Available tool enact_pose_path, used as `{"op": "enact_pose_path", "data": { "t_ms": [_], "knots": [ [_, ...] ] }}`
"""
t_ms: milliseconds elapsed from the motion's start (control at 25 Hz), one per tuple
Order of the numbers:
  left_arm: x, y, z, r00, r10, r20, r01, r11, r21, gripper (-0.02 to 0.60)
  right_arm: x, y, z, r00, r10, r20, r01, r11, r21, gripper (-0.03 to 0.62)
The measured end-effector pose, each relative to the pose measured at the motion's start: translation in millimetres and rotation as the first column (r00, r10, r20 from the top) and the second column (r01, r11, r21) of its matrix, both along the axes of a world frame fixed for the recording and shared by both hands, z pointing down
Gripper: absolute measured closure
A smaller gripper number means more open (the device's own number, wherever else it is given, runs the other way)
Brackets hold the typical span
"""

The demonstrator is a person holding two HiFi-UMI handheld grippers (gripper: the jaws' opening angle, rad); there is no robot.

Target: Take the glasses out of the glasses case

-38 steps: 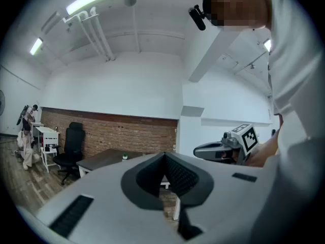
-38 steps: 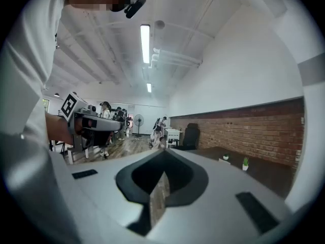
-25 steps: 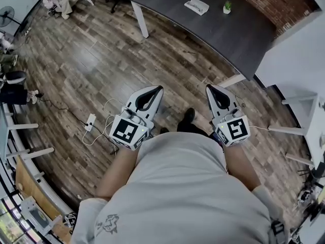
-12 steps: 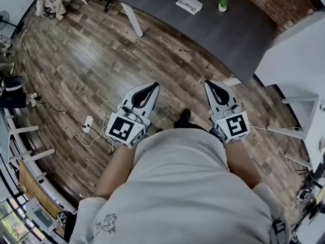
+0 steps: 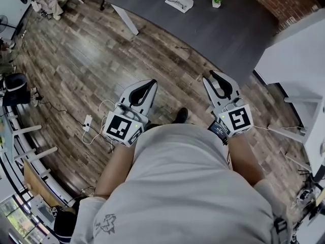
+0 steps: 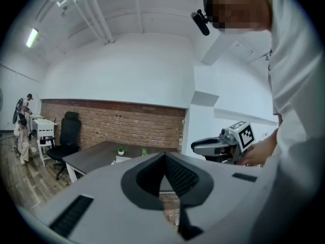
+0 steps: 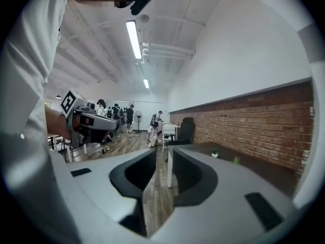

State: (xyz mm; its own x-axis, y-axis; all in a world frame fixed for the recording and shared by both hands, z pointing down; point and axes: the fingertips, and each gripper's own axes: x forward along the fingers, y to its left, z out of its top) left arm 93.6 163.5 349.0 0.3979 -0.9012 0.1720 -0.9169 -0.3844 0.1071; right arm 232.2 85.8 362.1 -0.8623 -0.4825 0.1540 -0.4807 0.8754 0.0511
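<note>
The white glasses case [image 5: 179, 1] lies open on the dark table [image 5: 228, 29], beside a small potted plant [image 5: 216, 0], with glasses in it. In the left gripper view the case [image 6: 121, 159] is a small white shape far ahead. Both grippers hang over the wooden floor, well short of the table. My left gripper [image 5: 151, 82] is shut and empty, its tips meeting [image 6: 163, 154]. The jaws of my right gripper [image 5: 209, 76] are opening, with a clear gap [image 7: 162, 159] and nothing between them.
A white desk [image 5: 299, 50] stands at the right, close to the table's corner. A power strip with cables [image 5: 87, 122] lies on the floor at the left. A black office chair [image 6: 66, 136] stands at the table's far end. Several people [image 7: 129, 118] stand far back.
Both grippers have moved forward over the floor toward the table with the person. The right gripper's jaws have gone from shut to apart. The left gripper stays shut.
</note>
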Motion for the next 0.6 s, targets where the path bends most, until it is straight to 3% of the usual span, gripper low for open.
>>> {"op": "enact_pose_path", "data": {
  "t_ms": [240, 600],
  "knots": [
    [16, -21, 6, 1.0, 0.012, 0.009, -0.012, 0.999, -0.034, 0.571, 29, -28, 13, 0.999, 0.047, 0.0, -0.047, 0.998, -0.035, 0.478],
    [21, -52, 4, 0.999, 0.052, -0.004, -0.052, 0.998, -0.021, 0.571, 42, -46, 14, 0.996, 0.088, -0.004, -0.088, 0.996, -0.031, 0.471]
  ]
}}
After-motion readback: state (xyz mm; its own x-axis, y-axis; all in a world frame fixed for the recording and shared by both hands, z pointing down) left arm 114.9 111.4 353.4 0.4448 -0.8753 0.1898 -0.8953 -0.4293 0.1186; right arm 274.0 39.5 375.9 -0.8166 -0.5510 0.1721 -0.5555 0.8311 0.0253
